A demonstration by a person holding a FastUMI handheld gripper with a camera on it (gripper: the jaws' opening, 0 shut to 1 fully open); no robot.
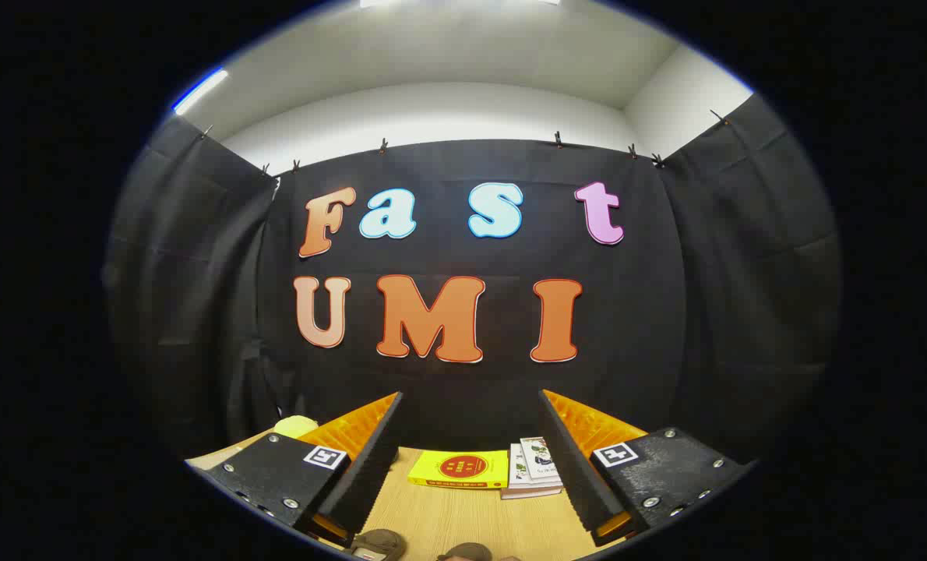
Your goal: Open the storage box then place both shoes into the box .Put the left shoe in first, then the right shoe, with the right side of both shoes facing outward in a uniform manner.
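The claw point(470, 460) is hovering above the wooden table point(463, 518) with its two fingers spread wide apart and nothing between them but open air and bare tabletop.

Working from the left: a pale yellow rounded object point(295, 425) is sitting at the table's far left edge, mostly hidden behind the left finger point(358, 467) (its identity cannot be determined). The table edge on that side is running close under the black cloth wall point(199, 312), leaving little free room beyond the finger.

Between the fingers and beyond them, a yellow book point(459, 470) is lying flat against the far edge of the table, at the foot of the cloth wall. Just beside it on the right, a small stack of white books point(532, 467) is lying flat, its right portion passing behind the right finger point(576, 467). The two are nearly touching.

The strip of tabletop between the fingers and short of the books is lying open and unobstructed.

Nearer than the fingertips, close under the claw, two dark brown rounded shapes are showing: the first shoe point(378, 544) just inside the left finger, and the second shoe point(467, 553) toward the middle, a gap of bare wood separating them. Only their tops are visible, so orientation cannot be determined.
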